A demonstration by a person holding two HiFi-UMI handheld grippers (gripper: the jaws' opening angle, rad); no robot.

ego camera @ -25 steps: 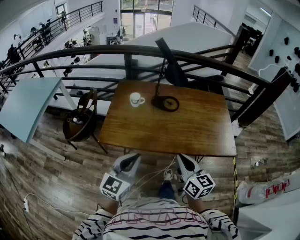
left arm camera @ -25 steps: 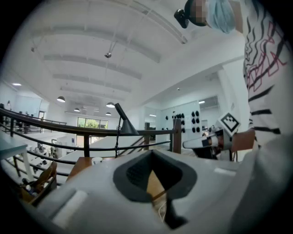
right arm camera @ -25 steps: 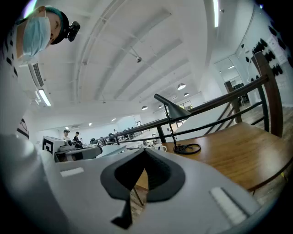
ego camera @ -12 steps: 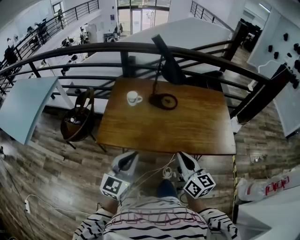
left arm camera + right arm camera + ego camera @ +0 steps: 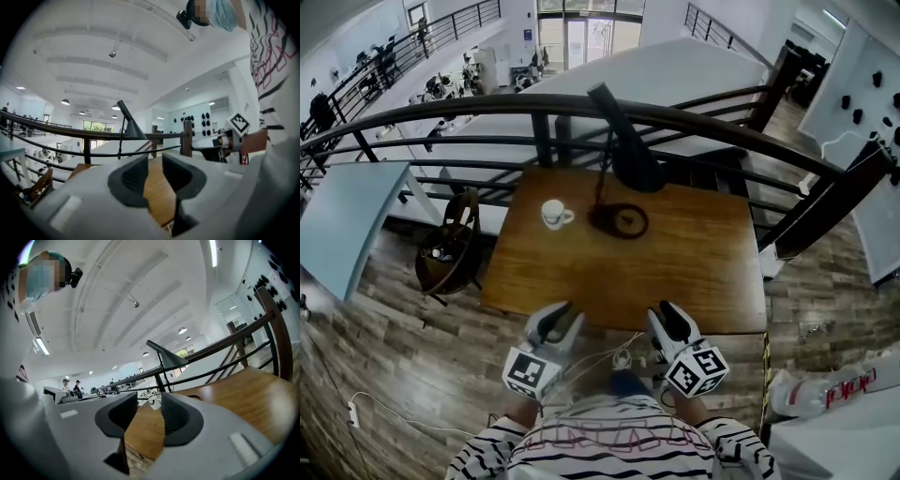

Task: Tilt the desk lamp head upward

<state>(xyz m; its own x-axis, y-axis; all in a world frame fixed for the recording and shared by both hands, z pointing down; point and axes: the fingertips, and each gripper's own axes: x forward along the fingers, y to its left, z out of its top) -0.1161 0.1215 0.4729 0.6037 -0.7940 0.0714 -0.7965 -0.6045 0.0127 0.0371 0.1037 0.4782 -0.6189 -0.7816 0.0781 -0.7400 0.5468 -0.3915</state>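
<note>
Desk lamp head stands in the upper middle of the head view, a dark cone angled down over its round base at the far side of the wooden table; a white mug sits near the base, to its left. Neither gripper is on the lamp, so I judge the tilt not yet begun. Your left gripper and right gripper hover at the near table edge, lower middle of the frame, well apart from the lamp; both have just been opening their jaws, which now stand parted and released, with nothing between them but tabletop showing through the gap. What is left, as I read it: reach across the table; take hold of the head; swing it upward.
</note>
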